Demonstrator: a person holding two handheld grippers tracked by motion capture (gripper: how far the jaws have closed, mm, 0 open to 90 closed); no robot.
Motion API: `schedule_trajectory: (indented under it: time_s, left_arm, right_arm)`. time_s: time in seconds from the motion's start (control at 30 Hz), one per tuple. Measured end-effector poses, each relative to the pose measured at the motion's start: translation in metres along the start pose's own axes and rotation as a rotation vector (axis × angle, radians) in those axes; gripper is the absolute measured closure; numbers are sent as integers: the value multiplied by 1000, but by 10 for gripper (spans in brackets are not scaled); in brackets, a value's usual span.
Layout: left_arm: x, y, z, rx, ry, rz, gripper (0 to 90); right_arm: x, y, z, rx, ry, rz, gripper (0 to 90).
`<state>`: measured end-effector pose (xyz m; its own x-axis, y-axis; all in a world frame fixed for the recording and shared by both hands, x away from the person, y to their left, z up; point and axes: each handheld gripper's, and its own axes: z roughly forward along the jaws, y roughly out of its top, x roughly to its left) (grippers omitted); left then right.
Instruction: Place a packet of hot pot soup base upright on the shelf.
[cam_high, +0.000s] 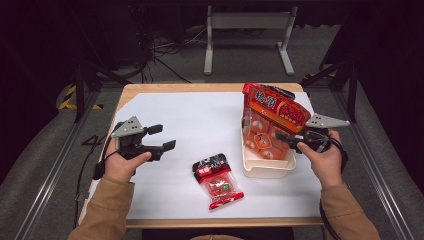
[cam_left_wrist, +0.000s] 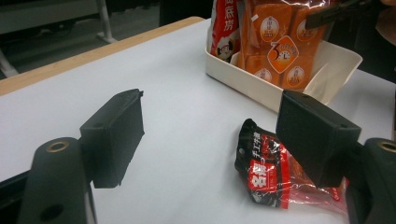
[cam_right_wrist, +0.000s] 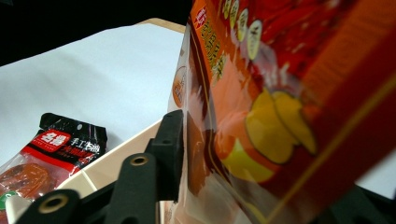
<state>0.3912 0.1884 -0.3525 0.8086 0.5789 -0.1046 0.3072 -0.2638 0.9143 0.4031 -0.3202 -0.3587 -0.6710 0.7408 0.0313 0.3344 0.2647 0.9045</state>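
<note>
Now my right gripper (cam_high: 286, 139) straddles the orange-red plastic snack bag (cam_high: 272, 117) standing in the cream rectangular bin (cam_high: 265, 170), grip uncertain; my left gripper (cam_high: 165, 137) gapes empty.

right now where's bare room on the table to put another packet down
The far left of the white sheet is bare, from the left gripper across to the white bin. The near right corner, beside the small black-and-red packet, is also free. Around the bin it is crowded: the big orange bag and the right gripper.
</note>
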Motion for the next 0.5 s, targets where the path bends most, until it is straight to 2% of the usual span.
schedule_trajectory:
  time_s: [0.17,0.27,0.33,0.5]
  left_arm:
    - [-1,-1,3,18,-7,-1,233]
    - [0,-2,3,22,-1,9,227]
    - [-1,-3,4,30,-10,-2,226]
    - [-1,-3,8,42,-14,4,223]
  right_arm:
    - [0,-1,-6,-23,-11,13,386]
    - [1,-1,-13,-26,-17,2,350]
    - [2,-1,-18,-22,-25,-4,329]
    - [4,-1,-31,-33,-34,-6,312]
